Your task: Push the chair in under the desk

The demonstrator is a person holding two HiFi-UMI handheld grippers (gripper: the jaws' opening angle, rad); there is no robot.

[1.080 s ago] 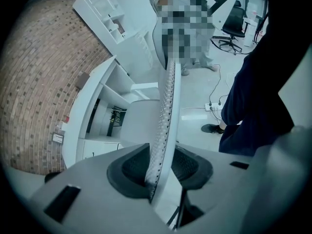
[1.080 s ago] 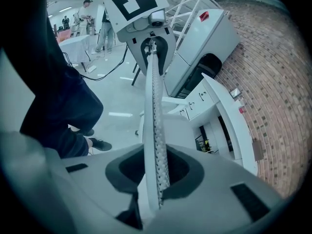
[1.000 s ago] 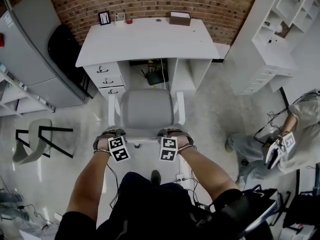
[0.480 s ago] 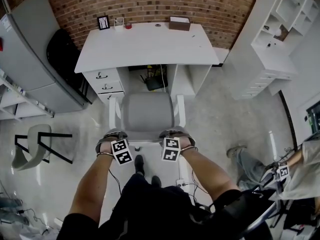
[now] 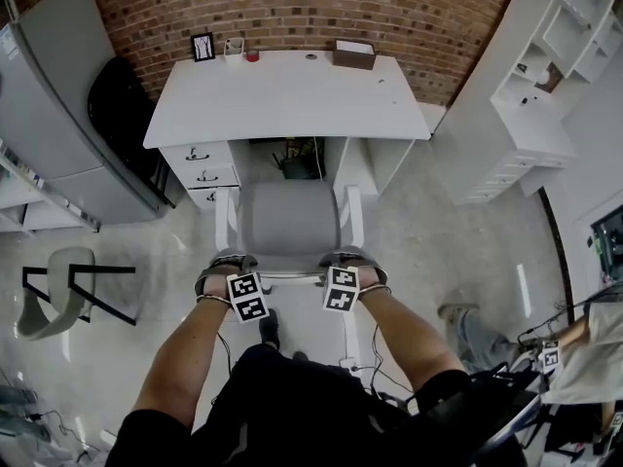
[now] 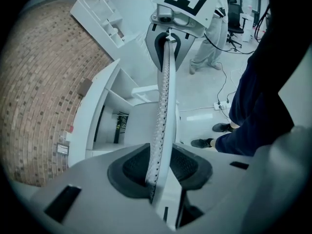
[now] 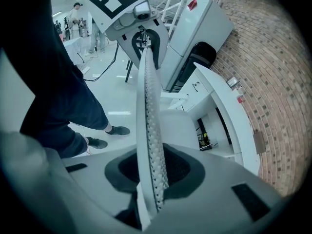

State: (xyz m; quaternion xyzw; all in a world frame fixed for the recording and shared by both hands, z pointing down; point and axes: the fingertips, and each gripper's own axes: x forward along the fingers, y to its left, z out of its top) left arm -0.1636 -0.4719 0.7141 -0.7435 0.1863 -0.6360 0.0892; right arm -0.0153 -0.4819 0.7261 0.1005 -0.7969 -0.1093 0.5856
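Note:
A grey chair (image 5: 292,220) with white armrests faces the white desk (image 5: 282,95), its seat front at the desk's knee opening. My left gripper (image 5: 226,264) is shut on the left end of the backrest's top edge, and my right gripper (image 5: 348,260) on the right end. In the left gripper view the perforated backrest edge (image 6: 163,106) runs between the pads of the left gripper (image 6: 158,172). The right gripper view shows the same edge (image 7: 147,126) clamped in the right gripper (image 7: 151,179). The chair's base is hidden.
White drawers (image 5: 204,168) fill the desk's left side; black gear (image 5: 297,159) sits at the back of the opening. A frame (image 5: 202,47) and brown box (image 5: 352,54) are on the desk. A grey cabinet (image 5: 58,115) and chair (image 5: 58,295) stand left, white shelves (image 5: 526,86) right, another person (image 5: 584,348) lower right.
The chair and both grippers have moved toward the desk, narrowing the gap between seat and desk front. The person at the right has shifted toward the lower right corner.

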